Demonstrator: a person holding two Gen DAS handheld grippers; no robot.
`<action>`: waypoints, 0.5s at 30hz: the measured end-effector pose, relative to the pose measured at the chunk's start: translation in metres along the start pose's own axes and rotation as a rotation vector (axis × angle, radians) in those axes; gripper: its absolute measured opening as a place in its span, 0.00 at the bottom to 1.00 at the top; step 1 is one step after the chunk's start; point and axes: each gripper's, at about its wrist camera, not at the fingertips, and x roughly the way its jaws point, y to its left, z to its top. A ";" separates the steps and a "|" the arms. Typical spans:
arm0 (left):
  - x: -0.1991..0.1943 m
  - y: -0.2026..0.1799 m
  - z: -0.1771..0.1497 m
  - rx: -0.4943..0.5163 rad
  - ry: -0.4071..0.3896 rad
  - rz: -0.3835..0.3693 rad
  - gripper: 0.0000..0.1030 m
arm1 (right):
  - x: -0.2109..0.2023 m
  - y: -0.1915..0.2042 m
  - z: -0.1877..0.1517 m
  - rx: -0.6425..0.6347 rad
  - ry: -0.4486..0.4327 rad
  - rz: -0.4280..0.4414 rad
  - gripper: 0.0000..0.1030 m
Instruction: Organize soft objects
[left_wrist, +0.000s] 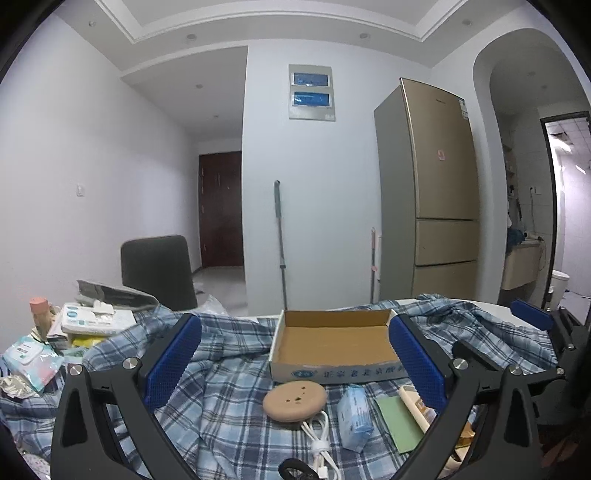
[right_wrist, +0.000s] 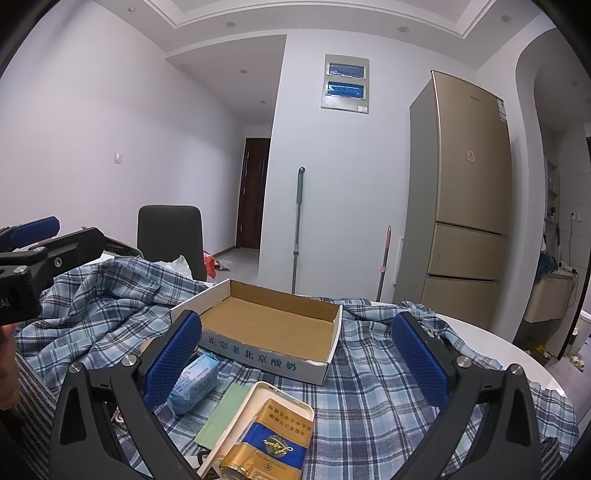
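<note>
An empty cardboard tray box (left_wrist: 332, 343) (right_wrist: 269, 325) sits on a blue plaid cloth (left_wrist: 229, 398) (right_wrist: 369, 387) that covers the table. A blue tissue pack (left_wrist: 354, 417) (right_wrist: 194, 380) lies in front of the box. A round tan pad (left_wrist: 294, 401) and a white cable (left_wrist: 319, 443) lie beside it. My left gripper (left_wrist: 295, 362) is open and empty above these items. My right gripper (right_wrist: 295, 354) is open and empty above a gold-and-blue packet (right_wrist: 269, 443) in a cream tray (right_wrist: 236, 424), next to a green card (right_wrist: 221, 413).
Wet-wipe packs (left_wrist: 31, 360), a white box (left_wrist: 92, 317) and a bottle (left_wrist: 38, 314) crowd the table's left. A dark chair (left_wrist: 159, 269) stands behind. A fridge (left_wrist: 432, 192) and mop (left_wrist: 280, 240) stand by the far wall. The right gripper shows at the left view's right edge (left_wrist: 532, 317).
</note>
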 end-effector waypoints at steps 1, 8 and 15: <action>0.001 0.000 0.000 -0.007 0.013 -0.006 1.00 | 0.001 0.000 0.000 -0.002 0.003 0.001 1.00; 0.008 0.004 -0.002 -0.033 0.058 -0.021 1.00 | 0.001 0.002 -0.001 0.003 0.009 0.001 1.00; 0.013 0.004 -0.004 -0.033 0.091 0.003 1.00 | 0.003 -0.003 0.003 0.020 0.035 0.010 1.00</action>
